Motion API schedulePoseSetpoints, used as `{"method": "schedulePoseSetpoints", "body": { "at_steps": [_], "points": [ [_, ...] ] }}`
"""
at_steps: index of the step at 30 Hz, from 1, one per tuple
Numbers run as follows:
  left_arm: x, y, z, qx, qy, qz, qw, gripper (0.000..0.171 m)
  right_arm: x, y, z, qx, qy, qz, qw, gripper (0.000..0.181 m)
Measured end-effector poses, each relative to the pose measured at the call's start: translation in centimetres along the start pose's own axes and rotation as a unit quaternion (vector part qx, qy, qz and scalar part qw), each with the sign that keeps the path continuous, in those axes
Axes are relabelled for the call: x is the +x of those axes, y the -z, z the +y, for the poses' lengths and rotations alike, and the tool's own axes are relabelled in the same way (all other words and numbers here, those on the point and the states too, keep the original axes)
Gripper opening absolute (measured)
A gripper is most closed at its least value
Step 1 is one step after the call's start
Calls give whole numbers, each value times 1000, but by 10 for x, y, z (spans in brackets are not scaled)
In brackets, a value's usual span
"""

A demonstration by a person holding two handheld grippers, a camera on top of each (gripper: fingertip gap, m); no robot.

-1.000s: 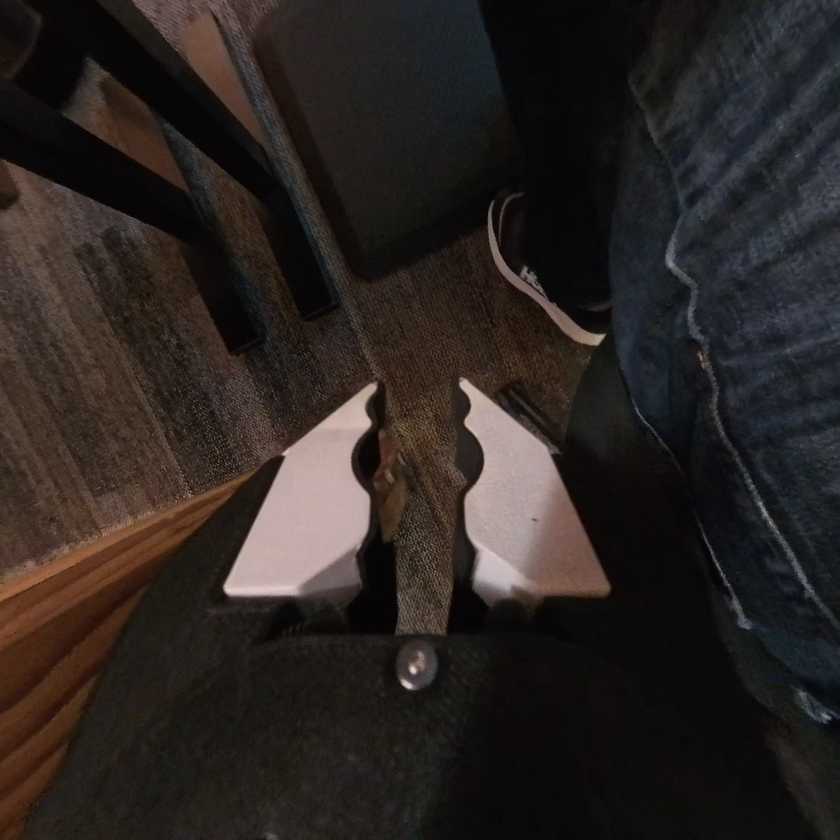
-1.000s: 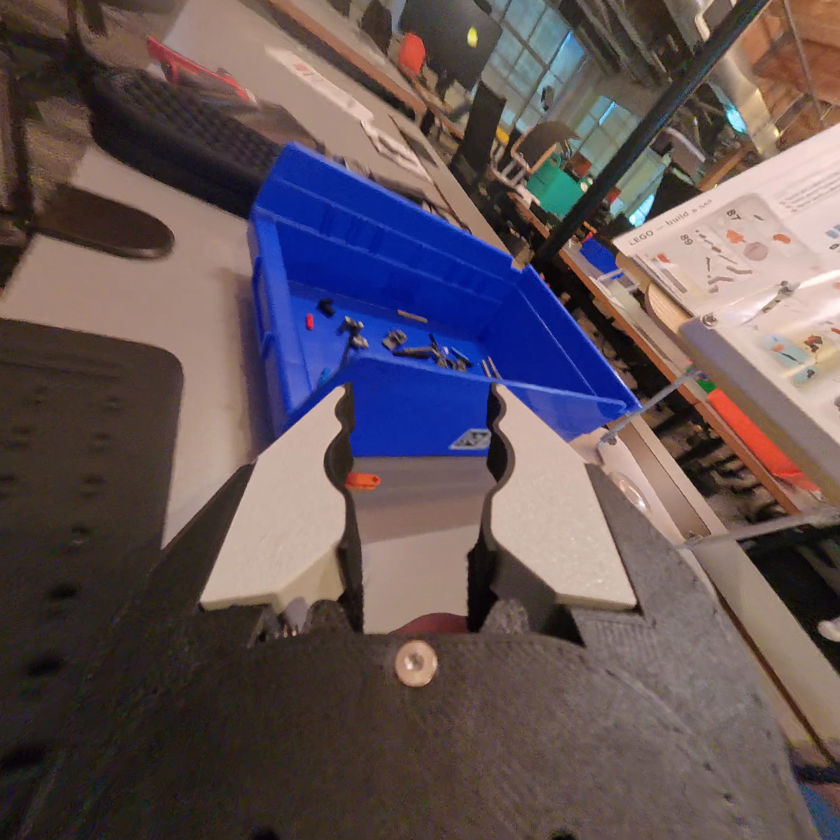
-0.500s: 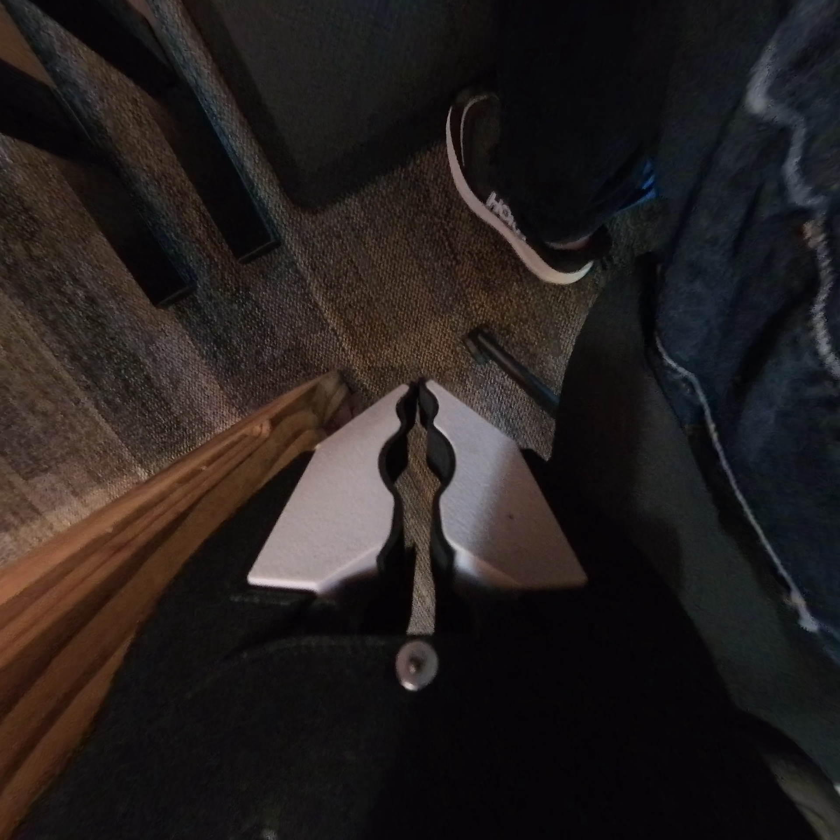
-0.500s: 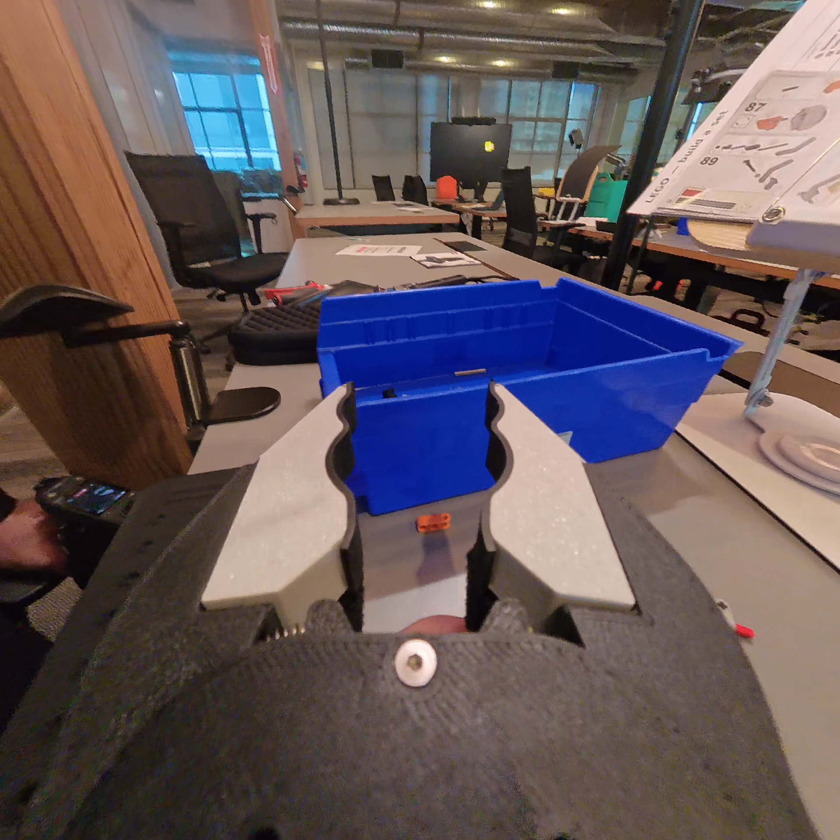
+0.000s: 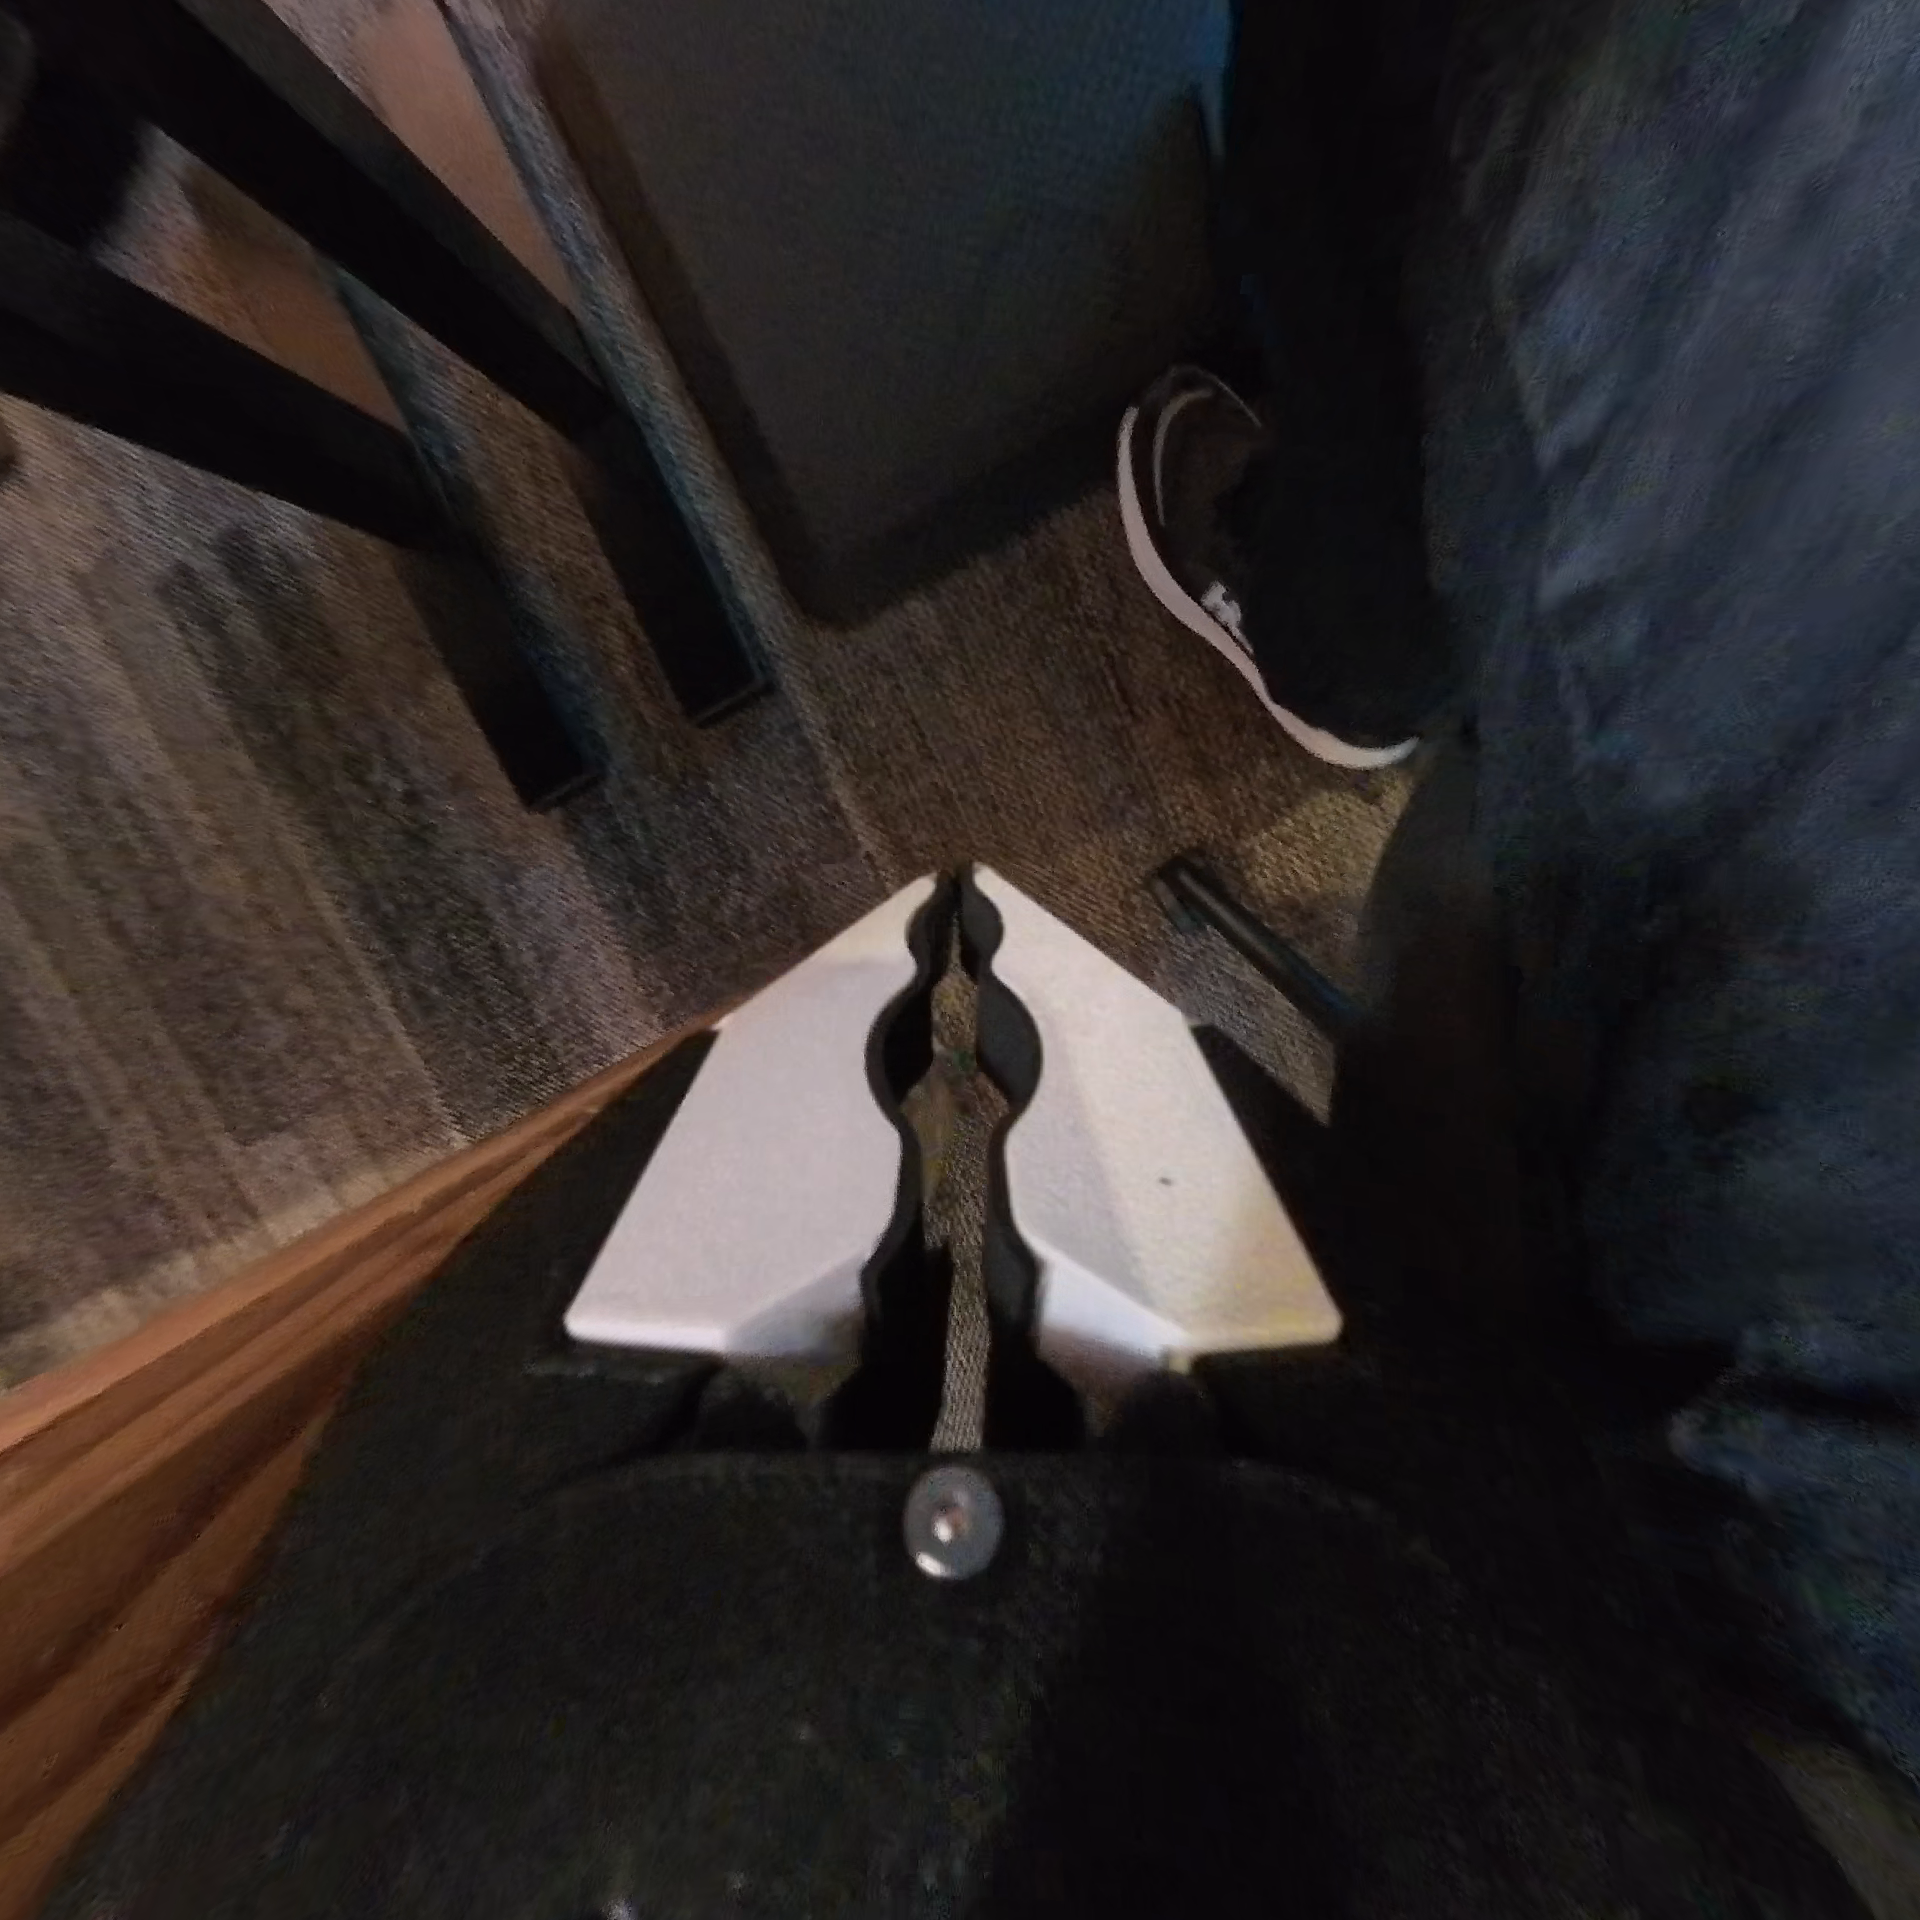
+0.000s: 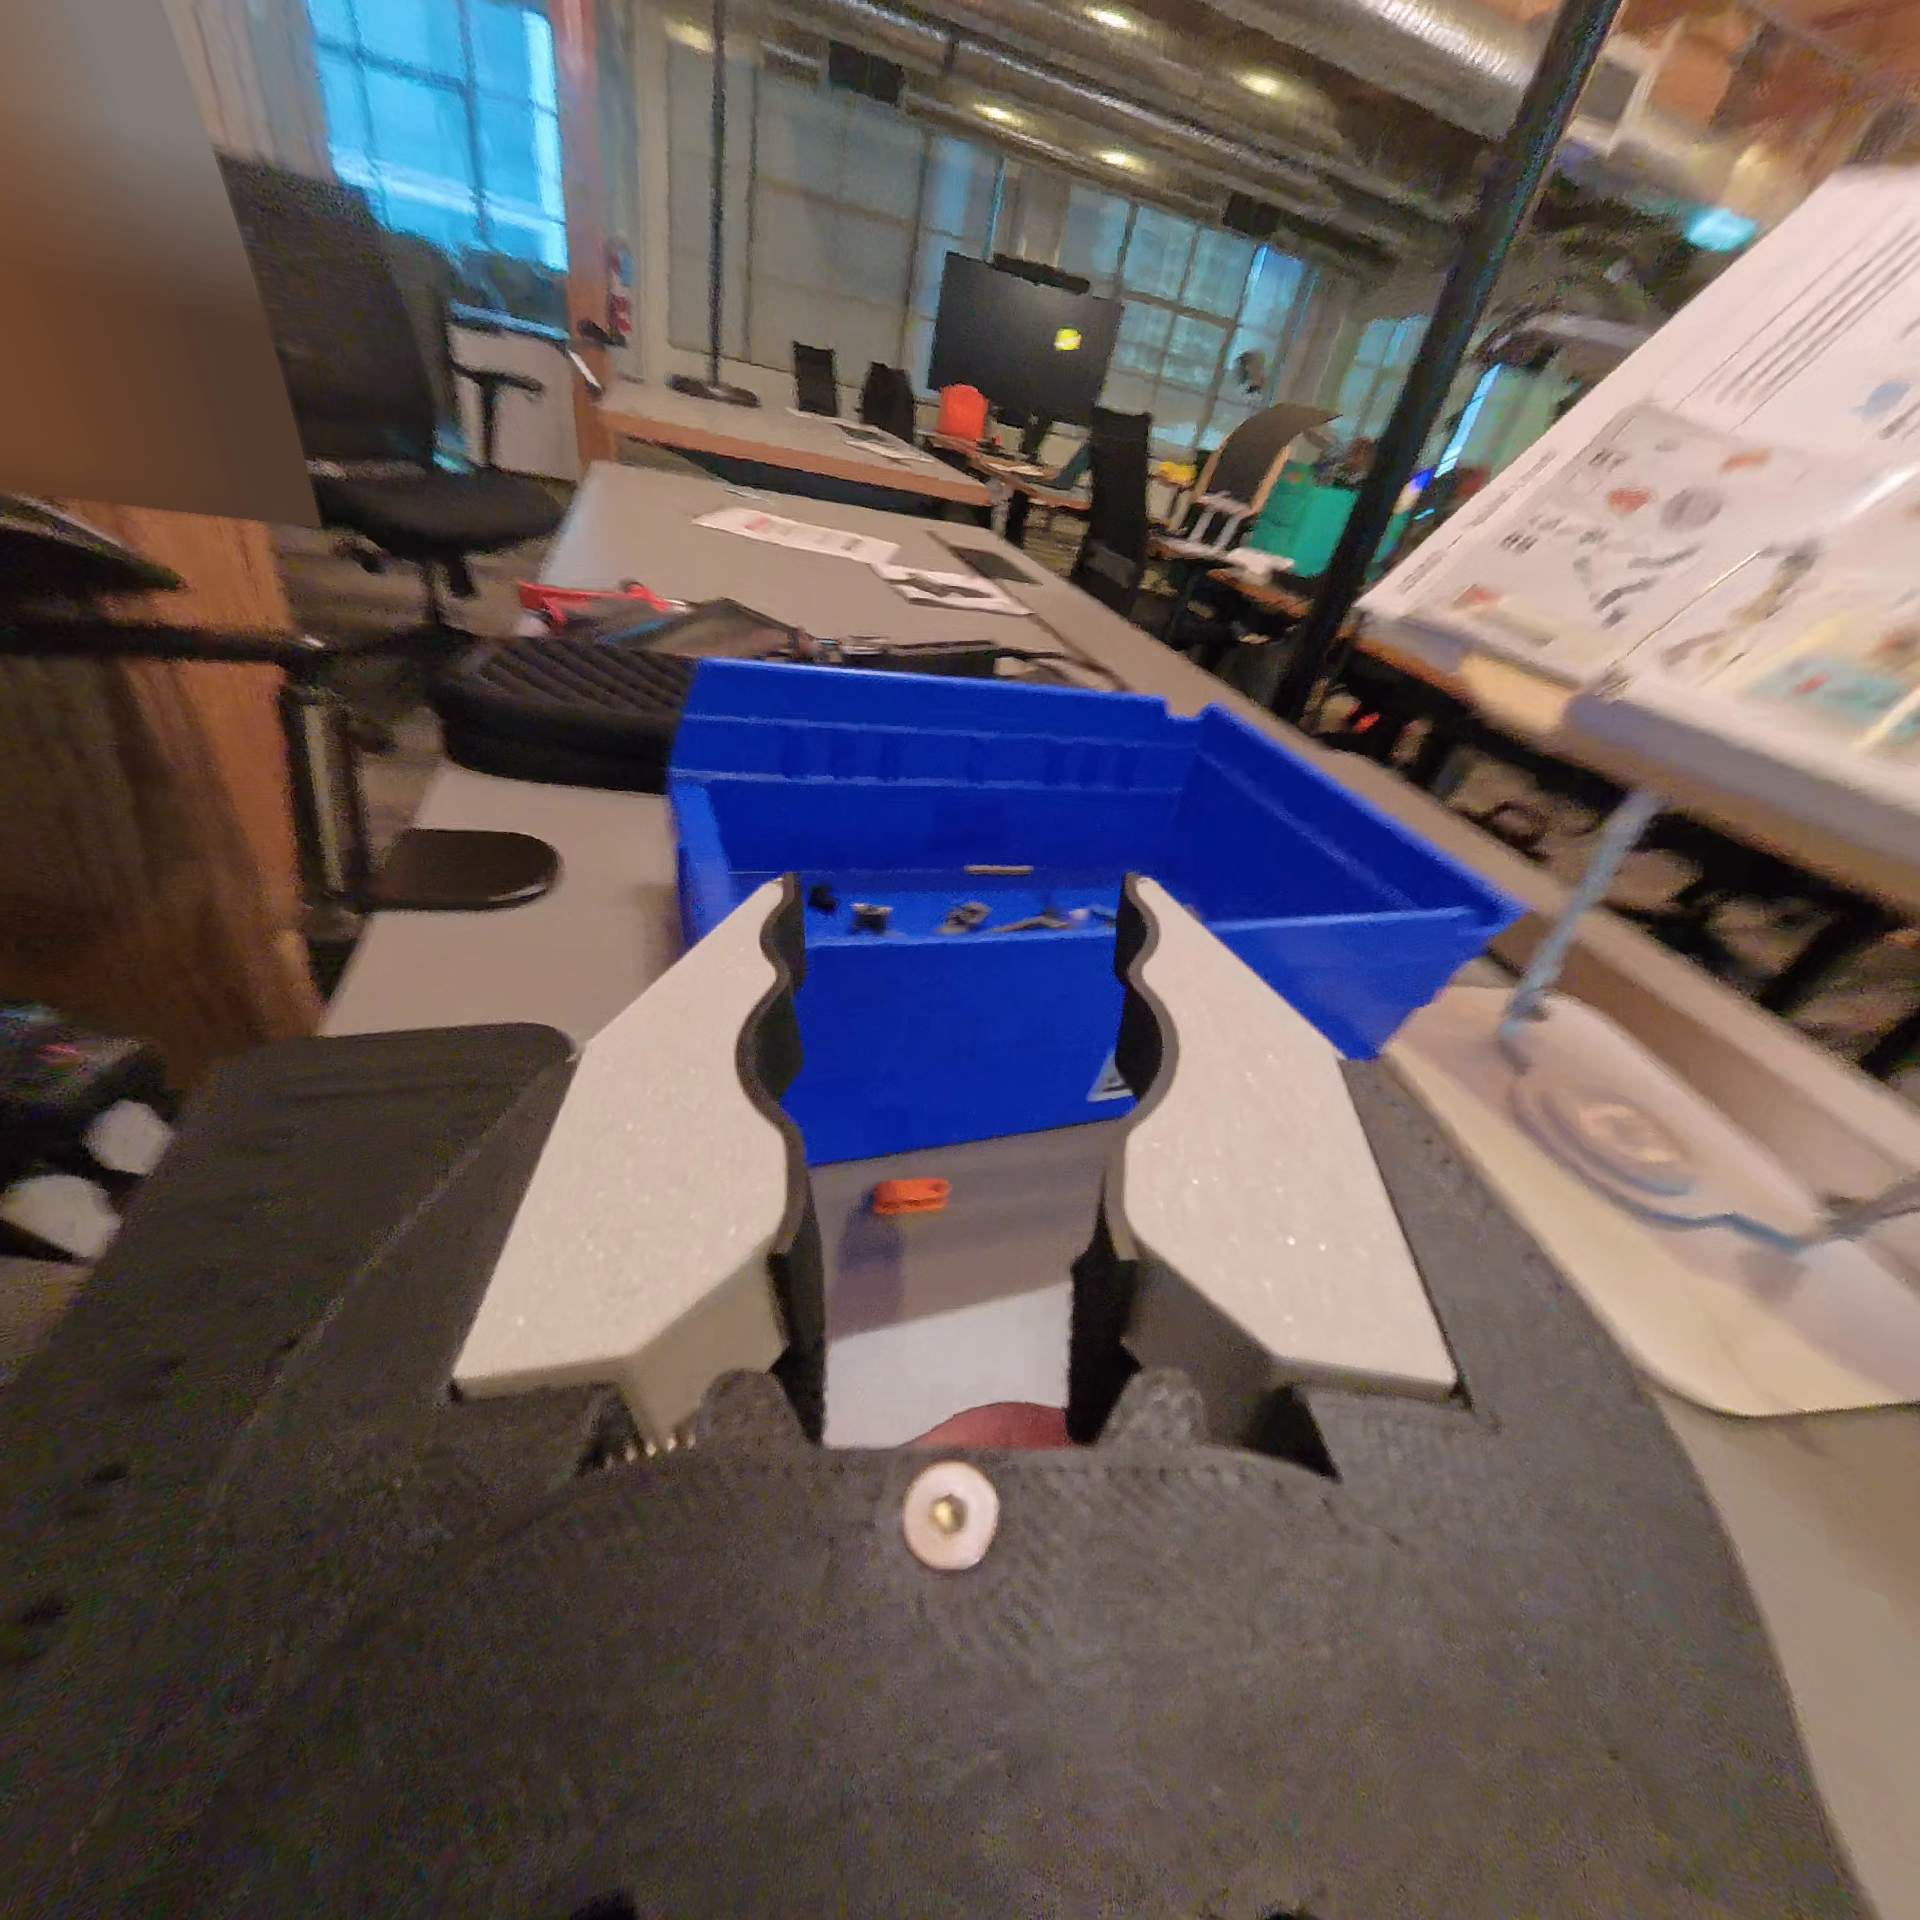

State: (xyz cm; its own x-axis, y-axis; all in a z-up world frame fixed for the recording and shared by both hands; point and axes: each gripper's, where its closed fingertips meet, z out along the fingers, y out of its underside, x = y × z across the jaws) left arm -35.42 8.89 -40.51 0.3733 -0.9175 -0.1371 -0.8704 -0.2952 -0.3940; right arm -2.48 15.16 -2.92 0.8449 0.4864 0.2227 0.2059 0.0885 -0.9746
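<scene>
The left gripper (image 5: 957, 914) is hanging low beside the wooden bench edge (image 5: 312, 1278), pointing down at the carpet (image 5: 1039, 707), its jaws nearly closed with nothing between them. A black shoe (image 5: 1226, 561) and a denim-clad leg (image 5: 1714, 623) are showing to the right. The right gripper (image 6: 956, 904) is hovering over the grey bench (image 6: 499, 966), jaws standing wide and empty. A small orange piece (image 6: 910, 1195) is lying between them, just in front of the blue bin (image 6: 1039, 1029), which is holding small dark parts (image 6: 966, 916). A printed sheet on a stand (image 6: 1714, 540) is leaning at the far right.
</scene>
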Motion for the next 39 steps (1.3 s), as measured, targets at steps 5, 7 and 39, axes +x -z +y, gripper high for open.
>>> {"method": "schedulePoseSetpoints", "body": {
  "at_steps": [5, 7, 39],
  "points": [
    [-18, 37, -21, 110, -9, -107, 988, 5, 47, 48, -18, -3, 126, 172, 977, 49],
    [-18, 70, -32, 177, -15, -140, 974, 2, 49, 65, -5, -27, 137, 200, 970, 46],
    [-153, 119, -427, 66, -96, 13, 993, 33, 130, 138, 70, -144, 160, 134, 967, 49]
  ]
}}
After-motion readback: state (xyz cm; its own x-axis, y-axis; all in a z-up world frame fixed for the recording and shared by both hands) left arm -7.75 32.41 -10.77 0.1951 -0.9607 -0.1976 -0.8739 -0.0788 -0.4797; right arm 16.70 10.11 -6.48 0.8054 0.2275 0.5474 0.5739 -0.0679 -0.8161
